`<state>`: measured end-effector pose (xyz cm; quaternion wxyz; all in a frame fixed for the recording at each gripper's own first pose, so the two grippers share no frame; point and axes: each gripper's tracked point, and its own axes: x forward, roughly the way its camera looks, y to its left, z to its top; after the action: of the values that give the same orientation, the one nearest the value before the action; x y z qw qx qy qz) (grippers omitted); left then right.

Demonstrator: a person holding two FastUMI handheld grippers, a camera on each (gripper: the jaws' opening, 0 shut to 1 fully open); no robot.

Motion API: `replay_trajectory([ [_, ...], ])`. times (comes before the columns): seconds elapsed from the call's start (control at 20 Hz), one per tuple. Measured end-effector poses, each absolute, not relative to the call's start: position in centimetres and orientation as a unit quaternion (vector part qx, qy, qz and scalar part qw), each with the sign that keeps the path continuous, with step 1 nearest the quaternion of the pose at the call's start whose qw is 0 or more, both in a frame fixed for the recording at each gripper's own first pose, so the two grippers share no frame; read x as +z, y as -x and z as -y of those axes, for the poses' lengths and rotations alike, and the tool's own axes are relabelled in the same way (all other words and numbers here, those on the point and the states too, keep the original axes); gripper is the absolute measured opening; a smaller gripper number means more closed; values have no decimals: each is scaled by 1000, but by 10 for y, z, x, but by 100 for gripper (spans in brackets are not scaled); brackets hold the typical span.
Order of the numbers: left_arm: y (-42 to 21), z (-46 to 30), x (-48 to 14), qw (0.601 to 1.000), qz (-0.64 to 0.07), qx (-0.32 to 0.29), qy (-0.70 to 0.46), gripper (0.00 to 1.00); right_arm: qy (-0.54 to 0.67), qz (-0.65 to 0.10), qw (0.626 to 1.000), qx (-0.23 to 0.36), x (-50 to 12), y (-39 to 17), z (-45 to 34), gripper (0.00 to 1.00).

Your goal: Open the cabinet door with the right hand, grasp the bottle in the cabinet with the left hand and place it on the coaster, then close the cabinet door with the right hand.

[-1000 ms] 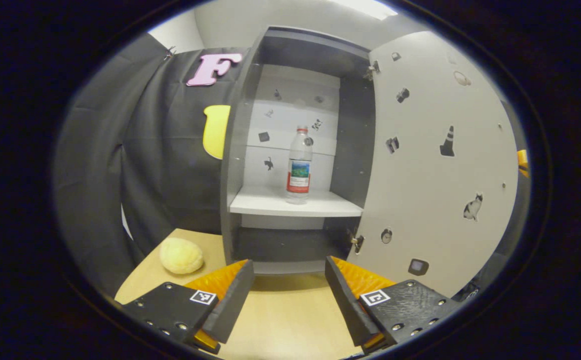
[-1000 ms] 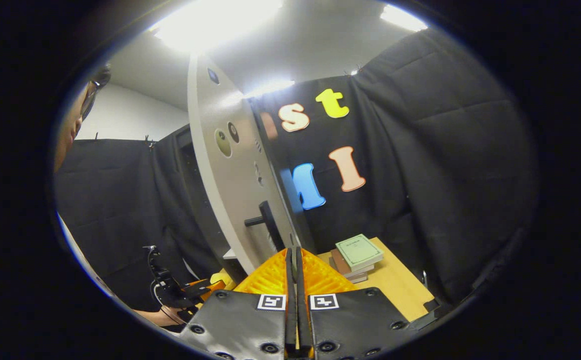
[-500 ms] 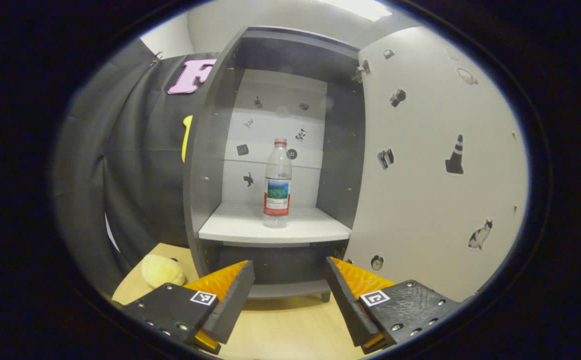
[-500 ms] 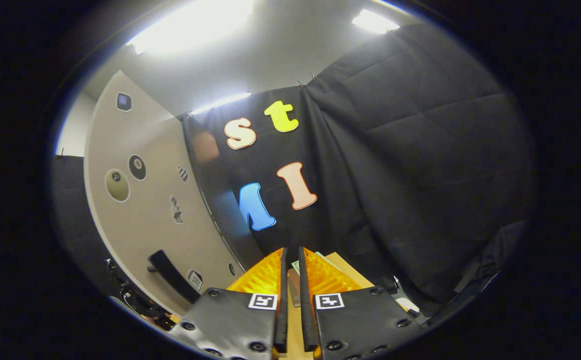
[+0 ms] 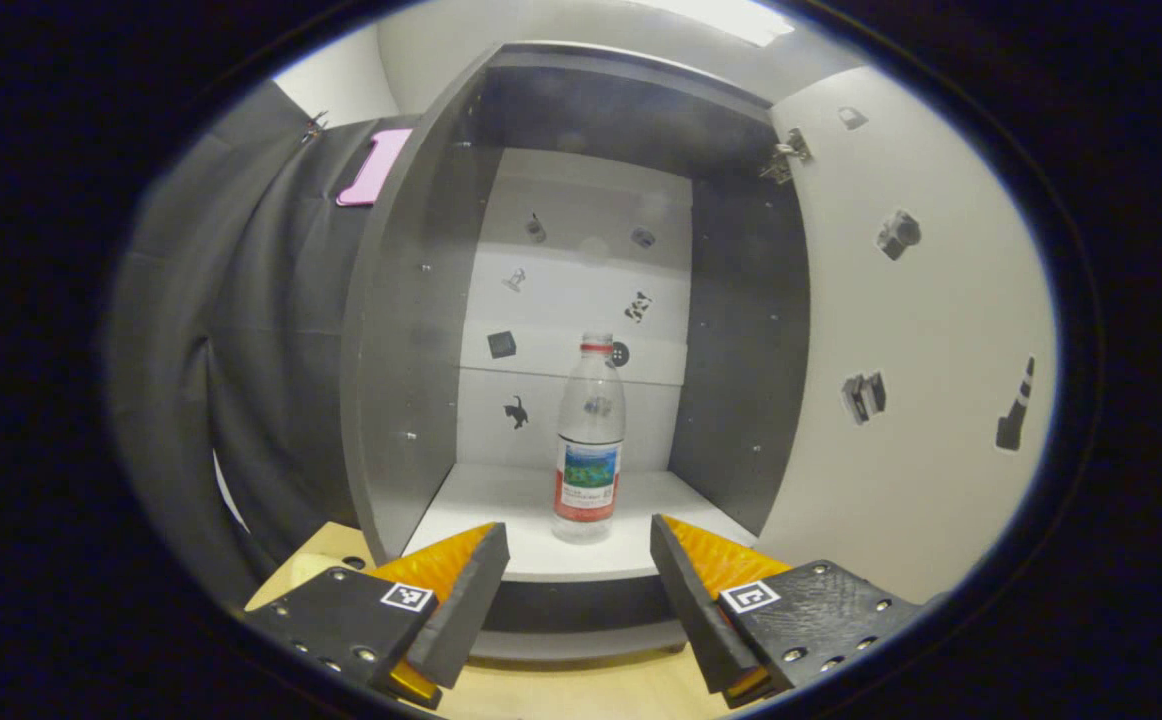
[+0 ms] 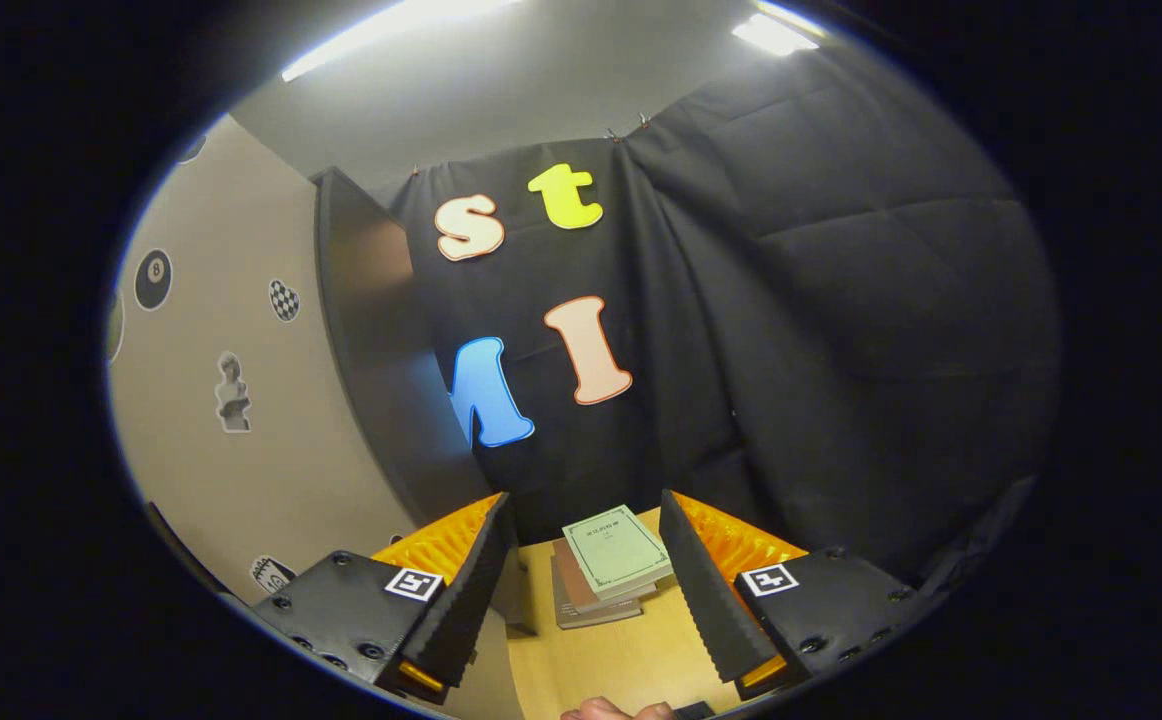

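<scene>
While the door (image 5: 926, 330) stands swung wide to the right, the bottle (image 5: 589, 450) stands upright on the white shelf (image 5: 501, 520) inside the cabinet (image 5: 411, 330). Spread apart and holding nothing, the left gripper (image 5: 578, 545) faces the bottle from just short of the shelf edge. Also spread and empty, the right gripper (image 6: 586, 540) points at a stack of books (image 6: 606, 565) on the table (image 6: 621, 660).

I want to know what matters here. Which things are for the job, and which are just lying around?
For the job:
- bottle, upright on the cabinet shelf
- cabinet door, swung open
- left gripper, open, in front of the bottle
- right gripper, open

Just lying about:
- books, stacked on the table
</scene>
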<state>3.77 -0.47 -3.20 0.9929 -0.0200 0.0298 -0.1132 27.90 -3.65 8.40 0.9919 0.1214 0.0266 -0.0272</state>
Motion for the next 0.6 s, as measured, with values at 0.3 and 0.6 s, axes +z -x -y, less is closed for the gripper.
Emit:
replay_trajectory([
  [0.3, -64, 15, -29, 991, -37, -125, 14, 86, -118, -41, 991, -49, 69, -298, 49, 93],
  [0.6, -95, 34, -31, 989, -34, -145, 5, 88, -111, -44, 988, -94, 60, -291, 71, 93],
])
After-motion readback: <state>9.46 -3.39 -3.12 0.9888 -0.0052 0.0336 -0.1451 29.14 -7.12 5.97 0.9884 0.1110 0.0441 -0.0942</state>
